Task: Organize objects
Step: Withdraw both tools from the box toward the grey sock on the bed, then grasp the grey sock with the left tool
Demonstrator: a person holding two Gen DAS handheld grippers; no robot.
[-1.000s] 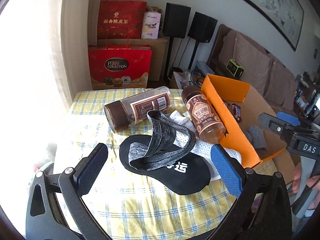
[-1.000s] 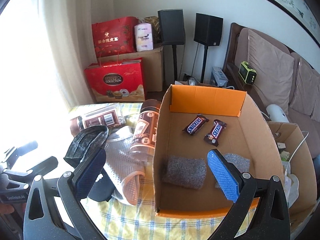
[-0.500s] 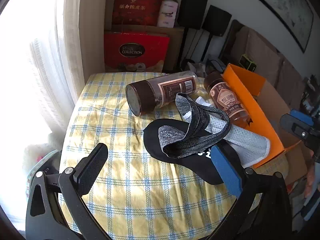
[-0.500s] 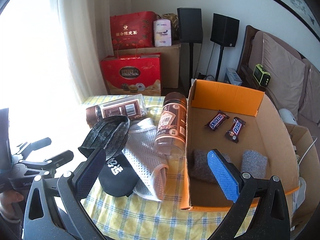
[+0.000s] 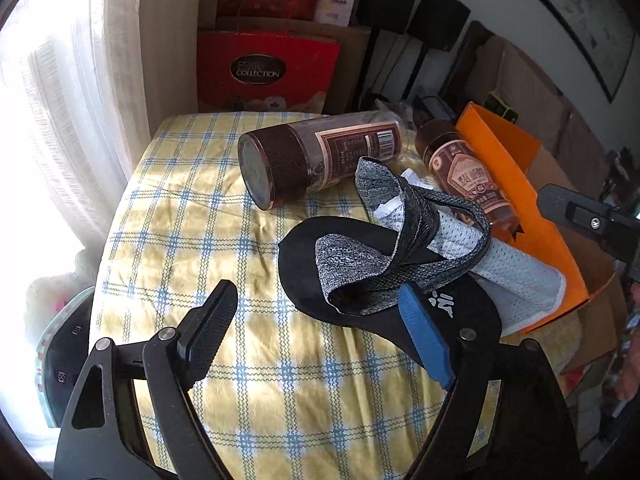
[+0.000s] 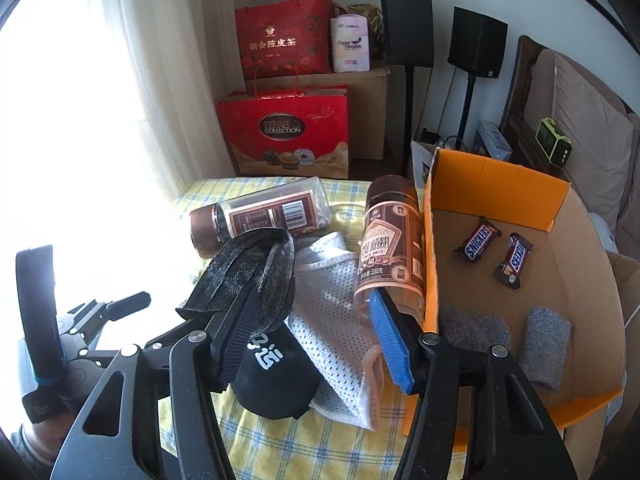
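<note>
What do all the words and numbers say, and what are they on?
"FERRERO COLLECTION": red gift bag.
"新会陈皮茶": red tea box.
"SNICKERS": two candy bars in the cardboard box.
"330克": upright-labelled jar.
"Eager Health" (blurry): white pack.
The lying jar's small print is unreadable.

Two jars point(image 6: 260, 216) left of box point(image 6: 496, 184), bars point(image 6: 478, 239) inside

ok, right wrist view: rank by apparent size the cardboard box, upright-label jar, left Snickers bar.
1. cardboard box
2. jar
3. left Snickers bar
The jar sits nearer the camera, but the gaps look clear.
</note>
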